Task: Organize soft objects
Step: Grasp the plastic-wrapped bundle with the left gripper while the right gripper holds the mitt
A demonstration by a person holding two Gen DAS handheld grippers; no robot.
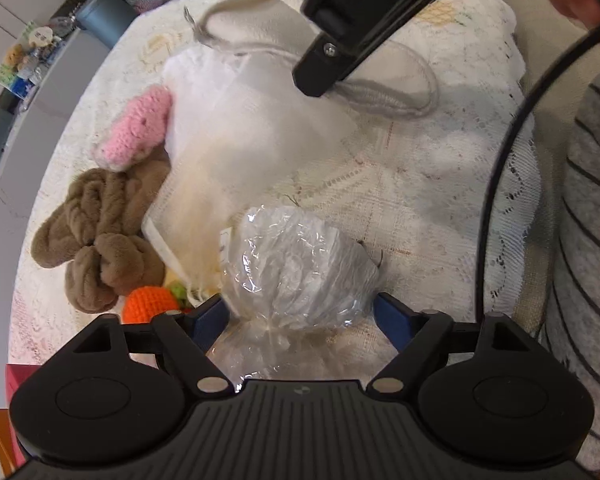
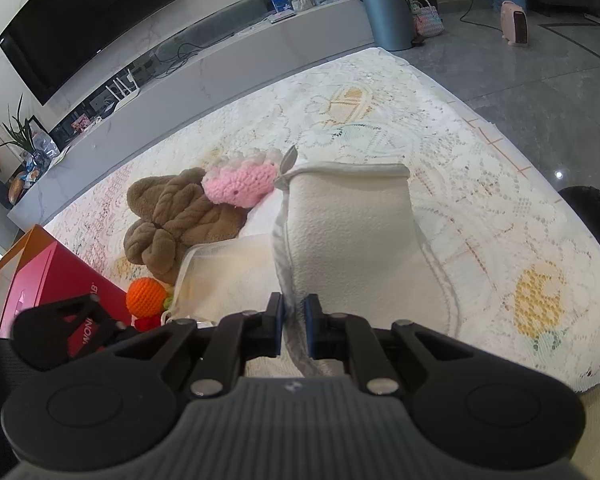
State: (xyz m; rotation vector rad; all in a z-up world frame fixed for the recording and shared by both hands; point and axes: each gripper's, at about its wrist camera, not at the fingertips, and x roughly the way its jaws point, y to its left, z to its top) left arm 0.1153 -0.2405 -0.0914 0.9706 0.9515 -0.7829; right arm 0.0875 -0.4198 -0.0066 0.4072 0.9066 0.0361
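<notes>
right tool (image 2: 293, 326): clamped on cream pouch (image 2: 352, 236) rim | pink crochet toy (image 2: 240, 186) atop brown plush (image 2: 180, 216)

Pink crochet toy (image 1: 134, 132), brown plush (image 1: 100, 240), orange crochet ball (image 1: 150, 305), cream lace tablecloth (image 2: 480, 184)

Taking the cream pouch (image 2: 348, 240) as my mark: the lace-covered worktop (image 2: 500, 208) to its right and beyond it lies bare, so my tool could pass there freely. To its left the way is crowded: a pink knitted toy (image 2: 240, 186) touches its far corner, a brown plush (image 2: 176, 220) sits beside that, and an orange knitted ball (image 2: 146, 296) and a red box (image 2: 52, 280) stand nearer me. A clear plastic bag (image 1: 300, 264) fills the space between my left tool's (image 1: 300, 312) spread fingers.
</notes>
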